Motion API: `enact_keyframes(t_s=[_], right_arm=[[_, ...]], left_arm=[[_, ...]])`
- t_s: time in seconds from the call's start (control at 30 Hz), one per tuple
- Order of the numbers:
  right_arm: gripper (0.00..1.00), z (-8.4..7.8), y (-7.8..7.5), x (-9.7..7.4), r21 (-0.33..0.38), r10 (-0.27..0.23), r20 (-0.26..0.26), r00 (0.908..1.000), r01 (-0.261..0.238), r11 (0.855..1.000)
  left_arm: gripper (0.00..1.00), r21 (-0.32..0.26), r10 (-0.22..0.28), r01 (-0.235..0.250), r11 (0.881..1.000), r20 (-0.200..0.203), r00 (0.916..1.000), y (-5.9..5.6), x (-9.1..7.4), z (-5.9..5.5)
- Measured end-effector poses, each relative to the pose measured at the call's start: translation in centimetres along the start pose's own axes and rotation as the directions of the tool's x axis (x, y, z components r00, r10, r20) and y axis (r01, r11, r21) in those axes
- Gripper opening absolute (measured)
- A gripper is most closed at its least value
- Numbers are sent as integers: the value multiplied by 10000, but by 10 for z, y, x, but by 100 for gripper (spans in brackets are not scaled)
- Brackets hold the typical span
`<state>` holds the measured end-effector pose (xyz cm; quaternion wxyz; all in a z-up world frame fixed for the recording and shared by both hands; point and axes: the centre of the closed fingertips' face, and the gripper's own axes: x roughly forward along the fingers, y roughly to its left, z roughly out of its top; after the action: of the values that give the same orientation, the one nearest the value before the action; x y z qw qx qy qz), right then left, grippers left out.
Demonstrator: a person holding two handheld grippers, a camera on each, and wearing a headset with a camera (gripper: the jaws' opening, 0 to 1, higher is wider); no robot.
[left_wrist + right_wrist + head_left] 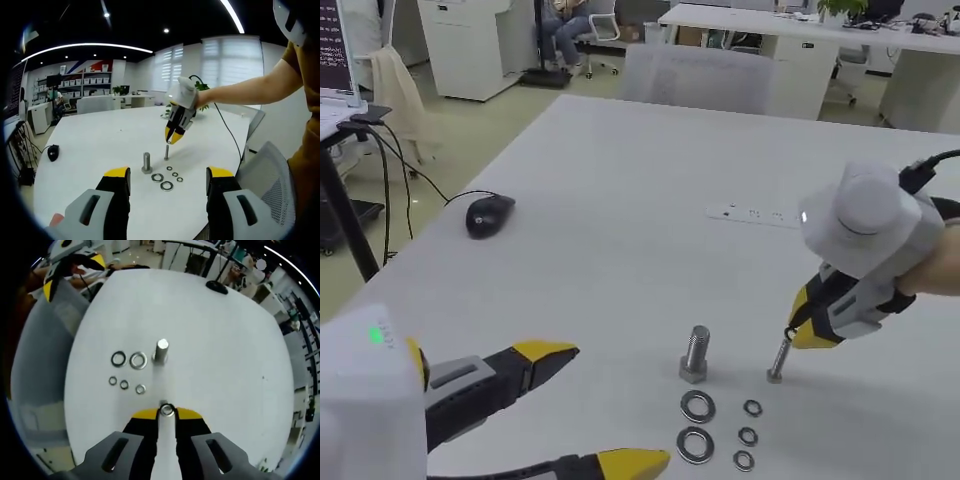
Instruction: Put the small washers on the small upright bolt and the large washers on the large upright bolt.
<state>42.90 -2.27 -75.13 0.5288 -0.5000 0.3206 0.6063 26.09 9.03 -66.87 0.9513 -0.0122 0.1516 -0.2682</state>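
Note:
A large upright bolt [695, 354] and a thin small upright bolt [777, 362] stand on the white table [620, 200]. In front of them lie two large washers [697, 407] and three small washers [748, 436]. My right gripper [793, 336] hovers just over the small bolt's top, shut on a small washer [166, 411] pinched at its yellow tips. In the left gripper view the right gripper [170, 137] hangs above the small bolt [166, 151]. My left gripper [590, 408] is open at the near left, short of the washers, with nothing between its fingers.
A black mouse [490, 215] lies at the left of the table, and a white power strip [750, 214] lies behind the bolts. A grey chair [695, 75] stands at the far edge. Another grey chair [267, 170] is close to the near side.

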Motion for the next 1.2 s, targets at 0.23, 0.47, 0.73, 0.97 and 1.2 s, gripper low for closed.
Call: enact_keyframes(t_s=[0.23,0.47,0.73,0.97,1.2], right_arm=[[12,-2,-1,4,-43,56,-49,10000,-57,10000],[12,-3,-2,8,-72,158,-88,9998,-158,9998],[12,-5,-3,18,-75,315,-224,9993,-316,9995],[13,-10,-2,32,-86,492,-437,9978,-496,9987],[13,-15,2,48,-42,669,-527,9964,-672,9977]], left_arm=[[61,-23,0,0,10000,-9,10000,0,0,0],[61,-14,28,-28,10000,-125,9999,2,0,-3],[61,-82,114,-116,9999,-184,9998,6,-1,-6],[61,-116,110,-112,9999,-142,9998,4,0,-4],[61,-140,166,-168,9998,-131,9998,5,0,-4]])
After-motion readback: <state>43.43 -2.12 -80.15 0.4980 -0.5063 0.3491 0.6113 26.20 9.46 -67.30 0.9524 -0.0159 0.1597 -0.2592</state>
